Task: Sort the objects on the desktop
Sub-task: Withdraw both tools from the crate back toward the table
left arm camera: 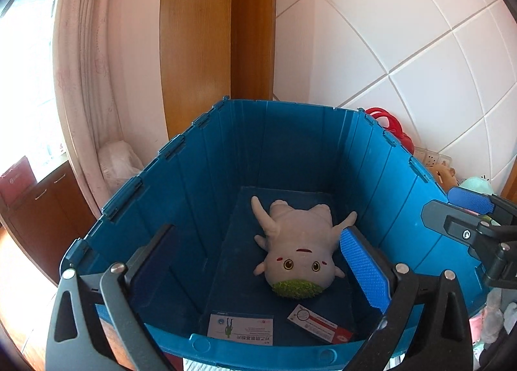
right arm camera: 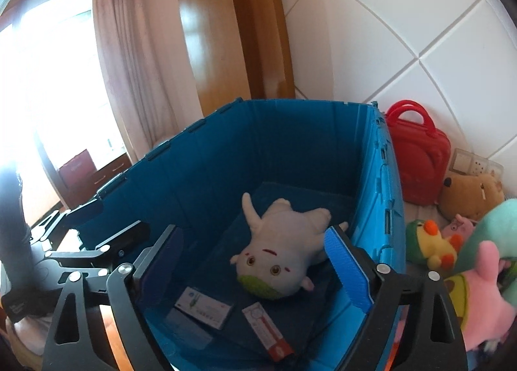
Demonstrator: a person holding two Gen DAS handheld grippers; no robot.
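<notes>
A: Where does the sorting stand?

B: A white plush toy point(left arm camera: 299, 249) lies on the floor of the blue folding crate point(left arm camera: 181, 196), toward the crate's right wall. Two printed cards point(left arm camera: 240, 327) lie on the floor too, near the crate's front wall.

A: And the grippers?

B: Both hover above the crate's front rim. The left gripper point(left arm camera: 258, 274) is spread wide with nothing between its fingers; the right gripper point(right arm camera: 255, 270) is likewise wide and empty.

A: How is the toy lying?

B: Face up. Its long axis runs from the crate's front wall to its back wall, with the green-tufted head toward the front and the limbs splayed toward the back.

A: What could go wrong from here?

B: More plush toys point(right arm camera: 429, 245) and a red toy case point(right arm camera: 416, 157) wait just outside the crate's right wall. I'd judge the main risk is the right gripper clipping that tall wall as it swings over. The two grippers also sit close together at the front rim, so they could knock each other. And a soft toy pinched by a limb could slip loose outside the crate.
</notes>
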